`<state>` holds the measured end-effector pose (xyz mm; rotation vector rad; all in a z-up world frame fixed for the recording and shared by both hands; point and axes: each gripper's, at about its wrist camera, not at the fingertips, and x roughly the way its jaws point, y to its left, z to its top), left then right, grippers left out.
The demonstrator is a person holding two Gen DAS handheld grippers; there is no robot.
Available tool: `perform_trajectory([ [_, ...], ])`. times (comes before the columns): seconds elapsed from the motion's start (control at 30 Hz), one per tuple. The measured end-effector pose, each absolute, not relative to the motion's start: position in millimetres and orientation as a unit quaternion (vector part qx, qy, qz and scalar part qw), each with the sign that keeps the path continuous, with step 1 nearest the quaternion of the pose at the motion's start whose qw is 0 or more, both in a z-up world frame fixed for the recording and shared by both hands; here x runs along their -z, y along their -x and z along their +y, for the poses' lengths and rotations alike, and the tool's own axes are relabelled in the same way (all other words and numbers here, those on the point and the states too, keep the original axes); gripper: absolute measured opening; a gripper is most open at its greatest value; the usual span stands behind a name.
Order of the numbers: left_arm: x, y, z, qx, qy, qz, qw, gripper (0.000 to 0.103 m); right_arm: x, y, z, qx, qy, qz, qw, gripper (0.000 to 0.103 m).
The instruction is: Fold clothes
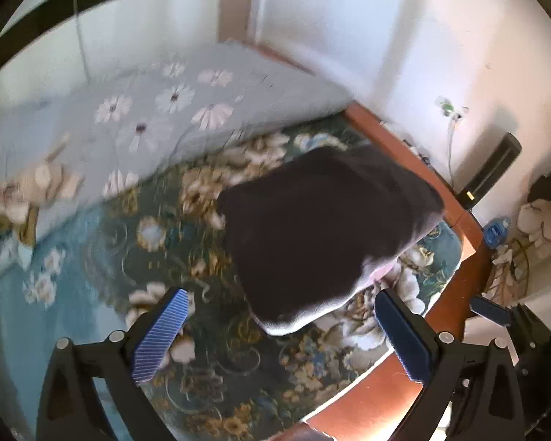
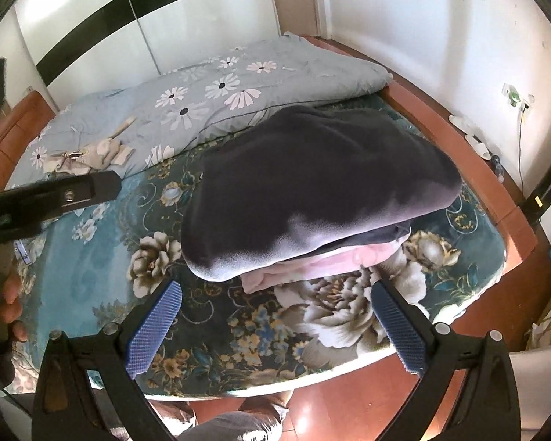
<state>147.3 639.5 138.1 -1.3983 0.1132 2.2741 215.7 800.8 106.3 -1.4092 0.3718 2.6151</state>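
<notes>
A folded dark navy garment (image 1: 319,228) (image 2: 312,191) lies on the floral bed sheet (image 2: 238,330) near the bed's foot corner. It rests on a pink garment (image 2: 312,264) whose edge peeks out underneath at the front. My left gripper (image 1: 279,296) hovers open just in front of the stack, its blue pads (image 1: 161,330) wide apart and empty. My right gripper (image 2: 277,286) is also open and empty, facing the stack's near edge. The left gripper's black body (image 2: 55,194) shows at the left of the right wrist view, held by a hand (image 2: 11,294).
A light blue daisy quilt (image 2: 202,92) (image 1: 147,117) is bunched behind the stack, with a small cream cloth (image 2: 103,150) on it. The wooden bed frame (image 2: 496,191) curves round the mattress. A black tower (image 1: 492,169), slippers (image 2: 474,136) and clutter sit by the wall.
</notes>
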Motion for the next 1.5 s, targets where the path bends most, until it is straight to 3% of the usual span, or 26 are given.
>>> perform_trajectory([
  [0.33,-123,-138,621,-0.818,0.536,0.02,0.208,0.103,-99,-213,796,-0.864,0.482,0.124,0.075,0.103],
  [0.73,-103,-135,633,-0.811,0.556,0.08,0.167,0.103,-90,-202,794,-0.861,0.492,0.114,0.067,0.103],
  [0.93,-78,-135,652,-0.805,0.554,0.152,0.148,0.103,-73,-198,798,-0.849,0.509,0.117,0.072,0.103],
  [1.5,-72,-139,666,-0.796,0.567,0.145,0.155,0.103,-59,-194,813,-0.837,0.526,0.133,0.069,0.103],
])
